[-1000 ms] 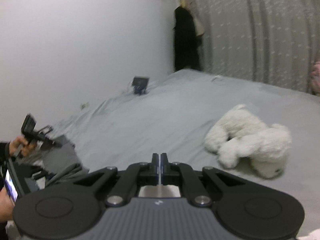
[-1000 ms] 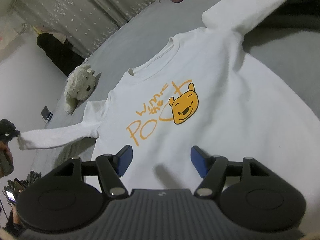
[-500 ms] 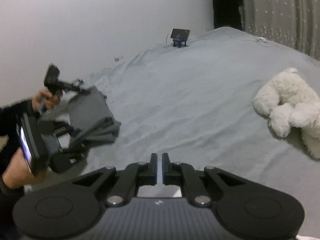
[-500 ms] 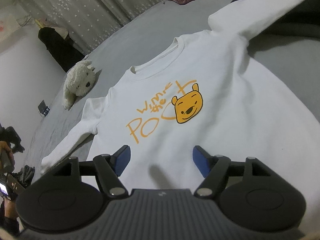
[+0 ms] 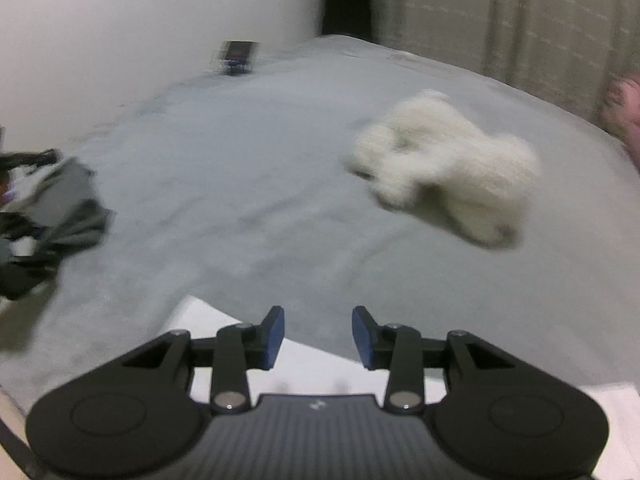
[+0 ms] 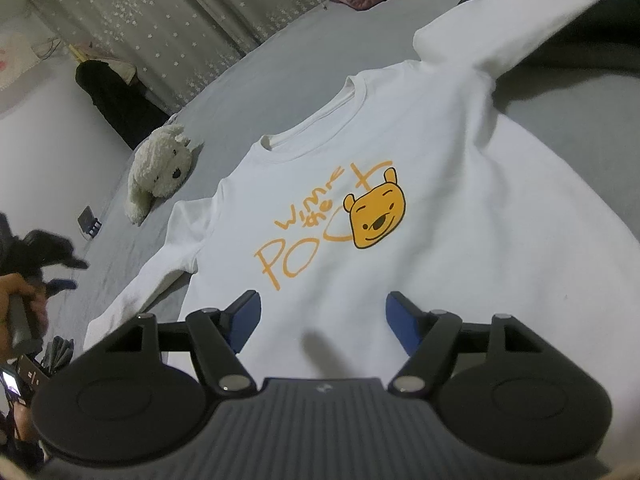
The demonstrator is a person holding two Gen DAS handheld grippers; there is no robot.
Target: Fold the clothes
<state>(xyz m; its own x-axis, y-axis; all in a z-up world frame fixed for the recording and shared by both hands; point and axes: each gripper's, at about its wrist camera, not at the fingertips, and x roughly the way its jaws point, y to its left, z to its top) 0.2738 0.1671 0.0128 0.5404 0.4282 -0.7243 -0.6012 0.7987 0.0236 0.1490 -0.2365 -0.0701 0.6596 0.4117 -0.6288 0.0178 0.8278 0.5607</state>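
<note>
The sweatshirt lay flat on the bed, sleeve stretched toward the left gripper, nearer, jaws opening, empty; right gripper wide, empty.

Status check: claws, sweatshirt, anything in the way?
Left claw opening, empty, above a sleeve. Right claw open over white sweatshirt, spread flat, unfolded. Plush dog beside it, clear.

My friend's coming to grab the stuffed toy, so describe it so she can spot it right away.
Start at the grey bed with the white sweatshirt spread flat on it. Just beyond the sweatshirt's shoulder, toward the star-patterned curtain, lies the plush dog on its side. It is the only fluffy, cream-white thing there, with a small dark nose.
</note>
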